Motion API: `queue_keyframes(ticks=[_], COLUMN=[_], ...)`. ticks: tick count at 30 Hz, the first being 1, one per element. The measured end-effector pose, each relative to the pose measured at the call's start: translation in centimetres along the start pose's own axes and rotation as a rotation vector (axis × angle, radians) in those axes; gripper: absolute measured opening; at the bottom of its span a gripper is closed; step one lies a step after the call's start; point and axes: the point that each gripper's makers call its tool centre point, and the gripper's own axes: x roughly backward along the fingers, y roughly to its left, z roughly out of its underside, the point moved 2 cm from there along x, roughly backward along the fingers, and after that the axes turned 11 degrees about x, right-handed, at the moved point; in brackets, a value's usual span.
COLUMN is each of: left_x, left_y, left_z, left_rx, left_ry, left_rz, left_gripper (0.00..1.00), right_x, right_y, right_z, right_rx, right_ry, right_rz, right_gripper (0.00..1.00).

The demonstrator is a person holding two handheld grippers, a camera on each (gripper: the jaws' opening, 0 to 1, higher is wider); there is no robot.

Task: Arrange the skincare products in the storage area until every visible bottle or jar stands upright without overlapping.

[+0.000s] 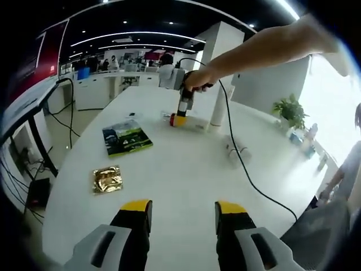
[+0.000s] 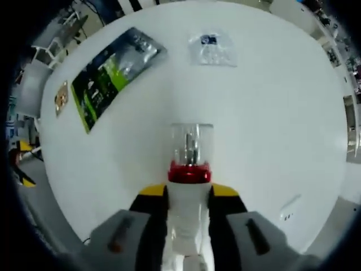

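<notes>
While right tongs [image 2: 189, 195] clamp white bottle [image 2: 189, 186] between jaws above bench [image 2: 271, 113], you lower it base-first, keep it vertical, release only once settled; left tongs [image 1: 183, 212] apart, idle.

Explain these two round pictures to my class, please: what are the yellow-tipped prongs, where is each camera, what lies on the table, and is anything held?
No robot here: a person holds a hand gripper in each hand, and a fisheye camera rides on each, looking forward along its two jaws.

In the left gripper view, the left gripper has its jaws apart, holding nothing, above a white table. Across the table, the person's hand holds the right gripper.

In the right gripper view, the right gripper looks down at the table, its jaws shut on a white bottle with a red collar and clear cap.

On the table lie a green packet, a small gold sachet and a clear sachet.
</notes>
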Motion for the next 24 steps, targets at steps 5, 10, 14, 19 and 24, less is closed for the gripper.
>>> queue_keyframes(ticks=[5, 10, 14, 19, 24], left_x=[0.0, -0.1, -0.1, 0.0, 0.0], left_y=[-0.3, -0.4, -0.5, -0.7, -0.8], left_z=[0.1, 0.2, 0.4, 0.5, 0.5], left_rx=[-0.02, -0.036, -0.047, -0.061, -0.08], left_ry=[0.004, 0.006, 0.008, 0.007, 0.009], left_rz=[0.009, 0.018, 0.025, 0.033, 0.032], left_gripper=[0.46, 0.46, 0.47, 0.47, 0.46], right_x=[1.6, 4.6, 6.4, 6.6, 6.6], right_y=[0.4, 1.2, 2.0, 3.0, 4.9], right_z=[-0.7, -0.9, -0.7, -0.2, 0.2], right_rx=[-0.003, -0.021, -0.01, 0.022, 0.047], right_ry=[-0.048, -0.117, -0.157, -0.171, -0.174], right_rz=[-0.001, 0.02, 0.041, 0.062, 0.053], right_gripper=[0.26, 0.26, 0.25, 0.25, 0.25])
